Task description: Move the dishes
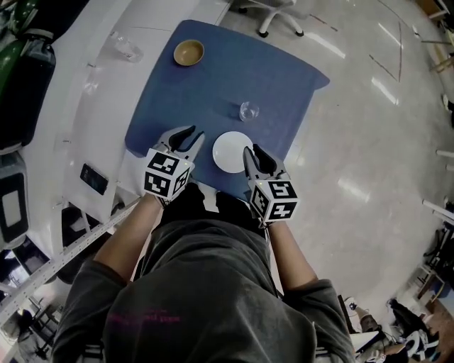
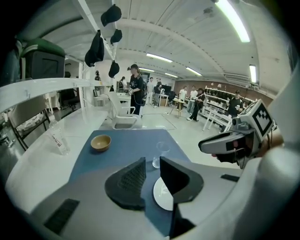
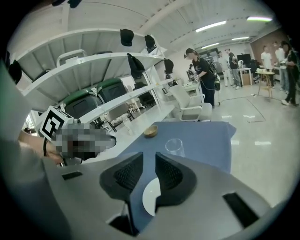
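Note:
A blue mat (image 1: 213, 78) covers the white table. On it a white plate (image 1: 232, 152) lies at the near edge, a clear glass (image 1: 248, 110) stands just beyond it, and a tan bowl (image 1: 189, 52) sits at the far left corner. My left gripper (image 1: 193, 132) hovers at the plate's left side, jaws a little apart and empty. My right gripper (image 1: 251, 149) is at the plate's right rim, its jaws narrowly apart with nothing between them. The plate (image 2: 161, 197) shows under the left gripper (image 2: 150, 160). Through the right gripper (image 3: 149, 154), the plate (image 3: 150, 197) also shows.
A clear plastic cup (image 1: 126, 48) stands on the bare white table (image 1: 85, 120) left of the mat. A dark flat device (image 1: 93, 179) lies near the table's left edge. Shelves with green bins (image 3: 110, 89) run along the left. An office chair (image 1: 277, 10) stands beyond the mat.

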Demonstrator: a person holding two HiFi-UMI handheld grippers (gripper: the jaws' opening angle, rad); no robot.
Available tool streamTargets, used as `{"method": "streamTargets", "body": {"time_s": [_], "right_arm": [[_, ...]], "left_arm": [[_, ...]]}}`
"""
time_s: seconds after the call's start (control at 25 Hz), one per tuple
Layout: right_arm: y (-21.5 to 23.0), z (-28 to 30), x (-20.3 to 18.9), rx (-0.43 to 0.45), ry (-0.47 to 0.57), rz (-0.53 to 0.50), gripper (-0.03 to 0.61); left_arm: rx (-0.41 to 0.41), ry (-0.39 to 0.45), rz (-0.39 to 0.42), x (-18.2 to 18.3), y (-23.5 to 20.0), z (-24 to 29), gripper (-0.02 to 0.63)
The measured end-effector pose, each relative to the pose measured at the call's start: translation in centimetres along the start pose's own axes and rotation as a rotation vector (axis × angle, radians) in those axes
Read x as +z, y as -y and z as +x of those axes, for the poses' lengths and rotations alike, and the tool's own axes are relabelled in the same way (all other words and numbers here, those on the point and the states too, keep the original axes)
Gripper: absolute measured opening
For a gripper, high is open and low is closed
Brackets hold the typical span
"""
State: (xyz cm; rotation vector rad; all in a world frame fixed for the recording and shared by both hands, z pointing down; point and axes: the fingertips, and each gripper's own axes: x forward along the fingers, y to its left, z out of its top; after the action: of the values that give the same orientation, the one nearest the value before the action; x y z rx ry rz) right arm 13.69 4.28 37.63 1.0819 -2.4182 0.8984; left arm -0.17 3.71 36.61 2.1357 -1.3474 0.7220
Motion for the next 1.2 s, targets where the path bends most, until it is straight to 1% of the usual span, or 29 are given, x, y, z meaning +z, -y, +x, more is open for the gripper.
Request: {"method": "streamTargets", "body": {"time_s": [0.36,0.52,0.64,0.8,0.96,1.2], "right_arm": [[-2.3,1.3,2.9,0.046,0.006,-0.039,0.083],[-3.6,3.4,3.8,0.05,-0.006,-0.058,0.083],[-4.5,5.2,4.5,0.035,-0.01,-0.056,0.083],[-5.7,8.1,5.4,0.003,-0.02,-0.051,0.083],[-6.6,11.6,6.6,-0.032,-0.03,-0.049,0.083],[-6.5,16.7,7.9,-0.085,-0.05,-0.026,0.083]], "left_arm": [[0.069,0.068,-0.044,1.3,-2.4,-2.5,0.095],[0.088,0.071,-0.073,0.3,-5.7,-3.1,0.094],[0.096,0.072,-0.095,-0.3,-8.5,-3.5,0.089],[0.084,0.091,-0.111,-0.3,-12.1,-3.9,0.083],[0.051,0.089,-0.112,-0.5,-15.5,-3.5,0.083],[-0.005,0.089,-0.099,-0.3,-18.7,-2.3,0.08]]}}
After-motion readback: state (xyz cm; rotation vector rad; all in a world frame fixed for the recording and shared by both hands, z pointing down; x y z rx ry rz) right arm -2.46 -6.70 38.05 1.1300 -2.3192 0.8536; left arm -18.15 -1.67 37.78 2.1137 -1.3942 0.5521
